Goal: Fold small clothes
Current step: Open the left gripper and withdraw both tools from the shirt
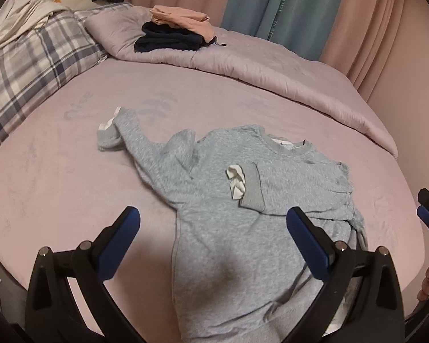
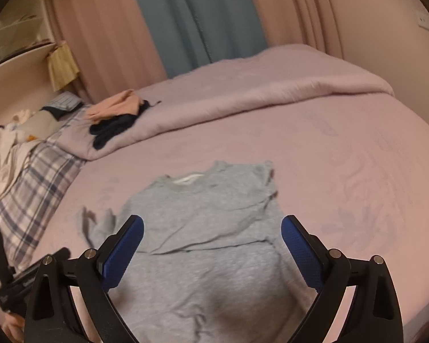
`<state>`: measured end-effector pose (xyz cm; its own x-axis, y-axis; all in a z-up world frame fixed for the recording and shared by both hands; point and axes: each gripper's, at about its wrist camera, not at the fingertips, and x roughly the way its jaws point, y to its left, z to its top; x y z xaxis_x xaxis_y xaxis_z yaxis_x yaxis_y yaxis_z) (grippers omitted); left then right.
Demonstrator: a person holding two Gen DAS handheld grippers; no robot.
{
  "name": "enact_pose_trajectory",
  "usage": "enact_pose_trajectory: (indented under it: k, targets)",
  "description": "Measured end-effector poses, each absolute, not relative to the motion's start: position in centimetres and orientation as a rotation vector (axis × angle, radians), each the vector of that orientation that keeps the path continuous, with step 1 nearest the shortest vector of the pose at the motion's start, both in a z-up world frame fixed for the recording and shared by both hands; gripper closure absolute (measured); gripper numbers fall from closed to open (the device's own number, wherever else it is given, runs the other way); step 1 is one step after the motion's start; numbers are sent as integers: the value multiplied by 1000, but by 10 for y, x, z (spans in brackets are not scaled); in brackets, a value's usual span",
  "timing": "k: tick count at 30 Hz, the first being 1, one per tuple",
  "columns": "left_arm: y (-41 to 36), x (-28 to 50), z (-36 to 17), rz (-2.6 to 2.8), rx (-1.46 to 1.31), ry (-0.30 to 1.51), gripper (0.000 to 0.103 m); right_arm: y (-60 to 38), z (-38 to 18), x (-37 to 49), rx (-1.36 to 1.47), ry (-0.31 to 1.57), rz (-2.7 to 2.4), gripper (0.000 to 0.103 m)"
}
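Left gripper [image 1: 213, 223] spread wide, blue pads [image 1: 120, 245] far apart, nothing clamped and nothing touching either one; angled down over the bed. Directly beneath and between its fingers, the hem end of a grey sweatshirt [image 1: 214, 200] lying flat on the pink bed sheet [image 1: 57, 185]. Just beyond the fingertips, one sleeve folded across the chest, its grey cuff [image 1: 253, 187] with white lining showing, a little ahead of the right-hand finger. Further ahead and to the left, the other sleeve [image 1: 120, 134] stretched out sideways across the sheet, also with white at the cuff. Neckband [image 1: 289, 145] ahead, slightly right. Right gripper [image 2: 212, 230] likewise opened wide, pads [image 2: 300, 254] clear of the cloth, empty, tilted down over the same sweatshirt [image 2: 208, 228]; lower body of the garment under and between its fingers, collar ahead, the picture somewhat blurred. At the left edge of the right wrist view, part of the left gripper's black frame and a bit of a hand [image 2: 10, 325] below it. Beyond the garment, a rolled-back lilac duvet [image 1: 271, 68] across the far side of the bed. Far ahead and left, a small stack on the duvet: dark navy clothes [image 1: 168, 41] under a peach piece [image 1: 180, 17]. Far left, a plaid pillow [image 1: 34, 60]. Farthest back, pink and blue curtains [image 1: 271, 3].
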<state>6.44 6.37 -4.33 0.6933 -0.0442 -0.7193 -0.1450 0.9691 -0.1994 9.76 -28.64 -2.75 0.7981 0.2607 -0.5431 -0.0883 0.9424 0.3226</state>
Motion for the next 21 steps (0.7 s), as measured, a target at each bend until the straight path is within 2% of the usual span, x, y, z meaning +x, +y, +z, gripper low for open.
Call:
enact_pose_trajectory:
  k: [21]
  targets:
    - [112, 31, -43, 53, -424, 776, 1, -237, -37, 75, 148, 617, 203, 7]
